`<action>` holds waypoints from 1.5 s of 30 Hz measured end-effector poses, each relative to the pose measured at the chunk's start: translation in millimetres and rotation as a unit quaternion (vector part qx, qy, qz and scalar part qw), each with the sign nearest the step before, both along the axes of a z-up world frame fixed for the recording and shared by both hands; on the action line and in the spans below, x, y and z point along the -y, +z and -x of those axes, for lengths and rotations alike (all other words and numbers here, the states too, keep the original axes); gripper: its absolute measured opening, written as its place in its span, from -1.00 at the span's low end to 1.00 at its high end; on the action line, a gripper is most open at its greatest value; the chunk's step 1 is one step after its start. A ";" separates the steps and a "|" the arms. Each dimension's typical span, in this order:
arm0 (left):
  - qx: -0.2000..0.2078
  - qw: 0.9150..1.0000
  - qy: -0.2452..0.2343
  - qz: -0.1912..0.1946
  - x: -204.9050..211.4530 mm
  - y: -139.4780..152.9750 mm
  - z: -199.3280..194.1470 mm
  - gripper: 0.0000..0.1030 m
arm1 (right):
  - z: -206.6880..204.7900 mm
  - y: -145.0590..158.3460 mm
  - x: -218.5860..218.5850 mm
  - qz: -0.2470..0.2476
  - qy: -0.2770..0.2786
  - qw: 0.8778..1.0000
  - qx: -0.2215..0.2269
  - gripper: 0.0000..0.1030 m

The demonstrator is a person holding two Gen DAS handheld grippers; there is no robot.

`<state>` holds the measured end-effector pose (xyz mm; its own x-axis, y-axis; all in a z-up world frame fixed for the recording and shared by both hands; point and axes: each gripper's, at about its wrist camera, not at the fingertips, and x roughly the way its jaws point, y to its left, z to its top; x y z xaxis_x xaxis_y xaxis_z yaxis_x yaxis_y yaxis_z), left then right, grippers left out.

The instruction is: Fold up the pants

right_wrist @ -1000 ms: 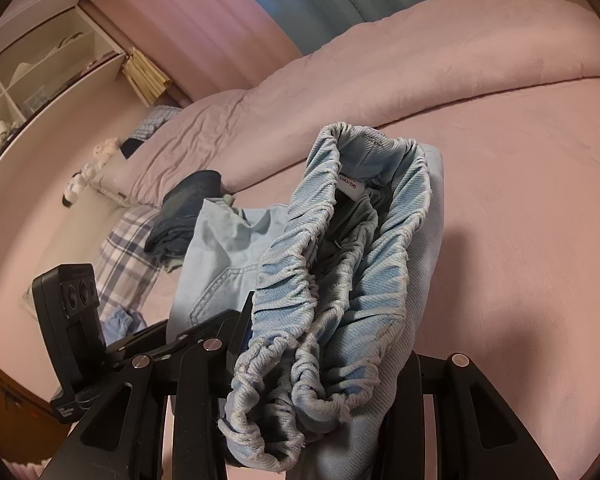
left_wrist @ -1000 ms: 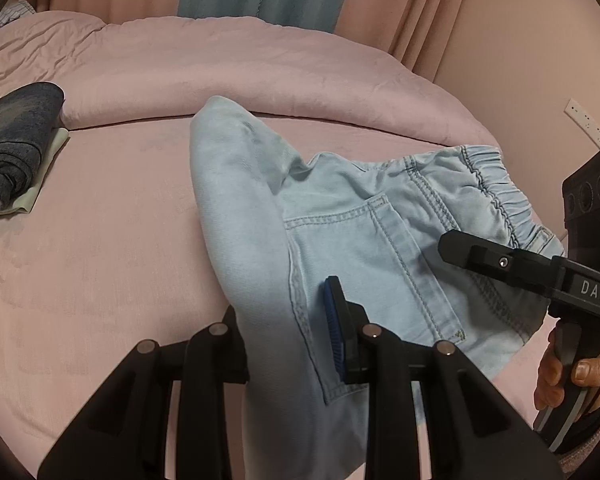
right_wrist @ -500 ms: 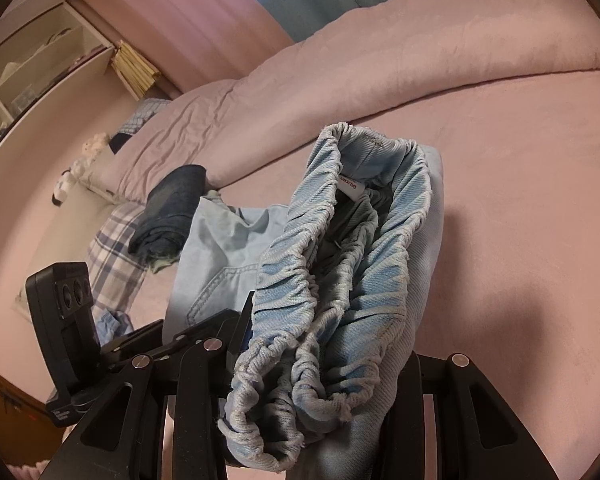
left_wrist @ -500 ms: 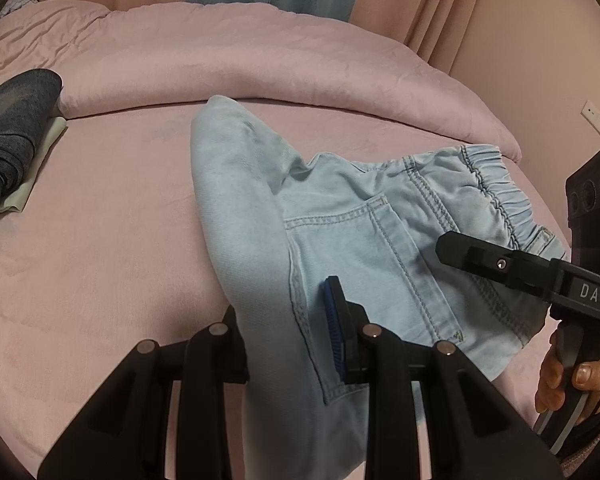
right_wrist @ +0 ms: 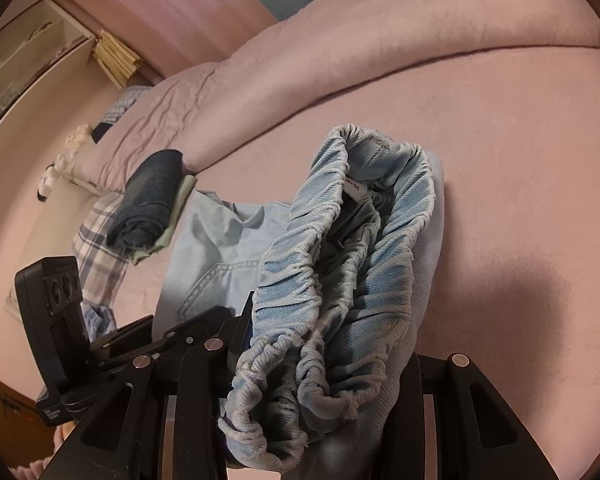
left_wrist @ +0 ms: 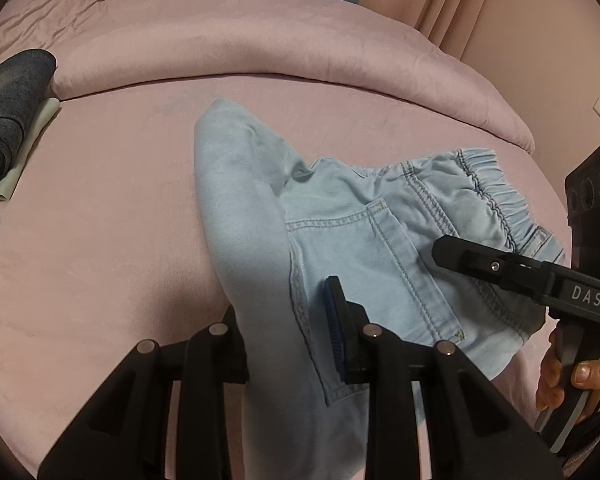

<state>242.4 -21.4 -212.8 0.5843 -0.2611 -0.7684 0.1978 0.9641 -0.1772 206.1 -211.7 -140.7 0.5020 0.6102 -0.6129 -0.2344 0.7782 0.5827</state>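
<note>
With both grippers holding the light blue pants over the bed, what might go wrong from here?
1. The right gripper clamps a thick bunch of the elastic waistband; it may set down crumpled.
2. The left gripper pinches only a narrow fold of the pants, which might slip.
3. The pants could drift toward the folded dark jeans.

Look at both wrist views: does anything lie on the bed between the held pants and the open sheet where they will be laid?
Nothing visible does. The light blue pants hang from both hand-held grippers over bare pink bed sheet. The folded dark garment lies well off to the side near the duvet.
</note>
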 end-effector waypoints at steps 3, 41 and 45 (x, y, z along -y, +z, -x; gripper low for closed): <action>0.001 1.000 0.000 -0.009 0.6 -1.5 -0.8 -0.47 | -3.9 -3.1 -2.1 0.009 -0.001 1.000 -0.007 -0.22; 0.000 0.993 0.038 -0.113 -18.8 -12.9 16.1 0.19 | 13.8 -0.5 12.0 0.209 -0.067 0.976 0.009 0.30; 0.010 0.992 0.038 -0.122 -17.6 -10.8 30.7 0.24 | 31.2 7.1 6.9 0.211 -0.053 0.976 0.029 0.30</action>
<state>211.7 -3.8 -223.6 0.6108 -0.0233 -0.7914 0.1240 0.9901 0.0665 174.8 -218.5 -133.6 0.5905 0.2526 -0.7665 -0.1624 0.9675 0.1937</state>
